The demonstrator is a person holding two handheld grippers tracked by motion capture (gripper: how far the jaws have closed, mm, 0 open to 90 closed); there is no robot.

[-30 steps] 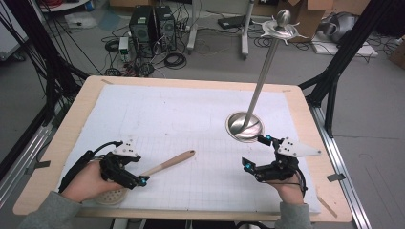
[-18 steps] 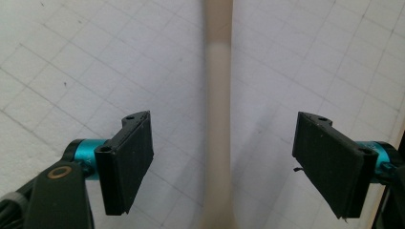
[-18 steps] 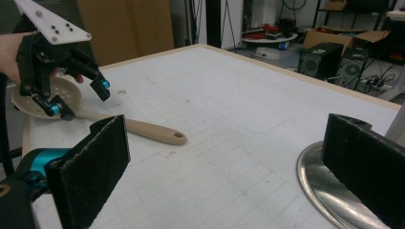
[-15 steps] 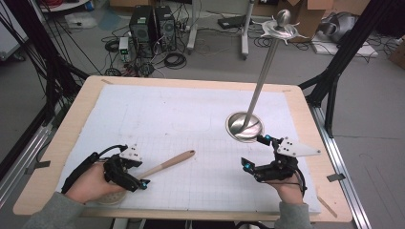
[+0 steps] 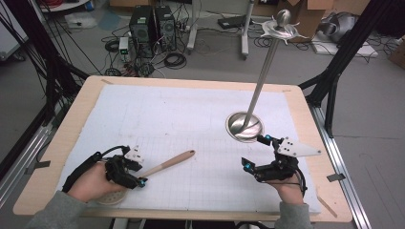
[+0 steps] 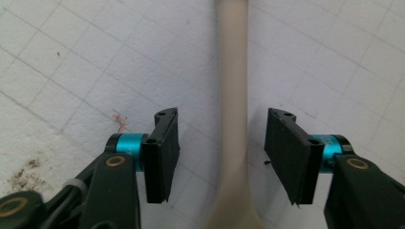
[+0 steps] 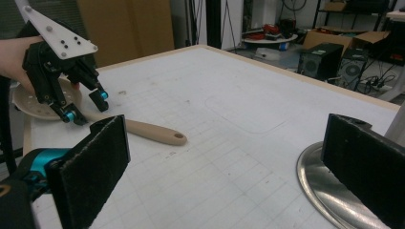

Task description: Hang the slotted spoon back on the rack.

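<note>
A beige spoon lies on the white mat, its handle (image 5: 172, 162) pointing up and right and its perforated head (image 5: 112, 196) under the person's left hand. My left gripper (image 5: 136, 172) is open, with its jaws on either side of the handle (image 6: 232, 71) and not touching it. My right gripper (image 5: 255, 151) is open and holds nothing, just in front of the round steel base (image 5: 244, 126) of a tall metal stand. In the right gripper view, the left gripper (image 7: 83, 105) hovers over the spoon (image 7: 153, 131), and the base (image 7: 329, 191) sits by the right jaw.
The stand's pole rises to a pronged top (image 5: 282, 24). The white gridded mat (image 5: 157, 119) covers a wooden table (image 5: 71, 124). Computers and cables lie on the floor beyond the far edge.
My left gripper has shifted slightly along the spoon handle and stays open. The spoon, the stand and my right gripper have not visibly moved.
</note>
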